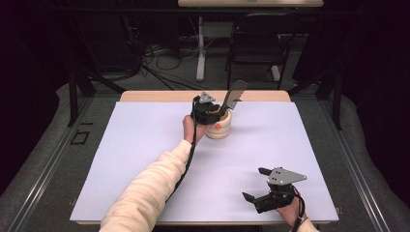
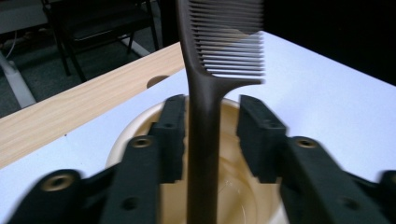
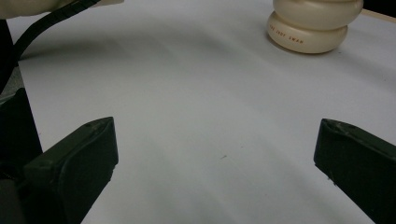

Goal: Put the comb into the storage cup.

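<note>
A dark comb (image 1: 235, 94) stands in a cream ribbed pot (image 1: 218, 129) at the far middle of the table, its teeth up and leaning away to the right. My left gripper (image 1: 212, 108) hovers over the pot's mouth. In the left gripper view the comb's handle (image 2: 203, 140) runs up between the jaws: it lies against the left one, with a clear gap to the right one, so the gripper is open. The pot's rim (image 2: 135, 126) shows below. My right gripper (image 1: 255, 183) rests near the front right edge, jaws wide apart (image 3: 215, 140) with nothing between them.
A white sheet (image 1: 145, 159) covers the table, with a wooden strip (image 1: 159, 95) bare along the far edge. The pot (image 3: 313, 28) stands well ahead of the right gripper. A black chair (image 1: 258, 43) and a table leg (image 1: 200, 48) stand beyond, over floor cables.
</note>
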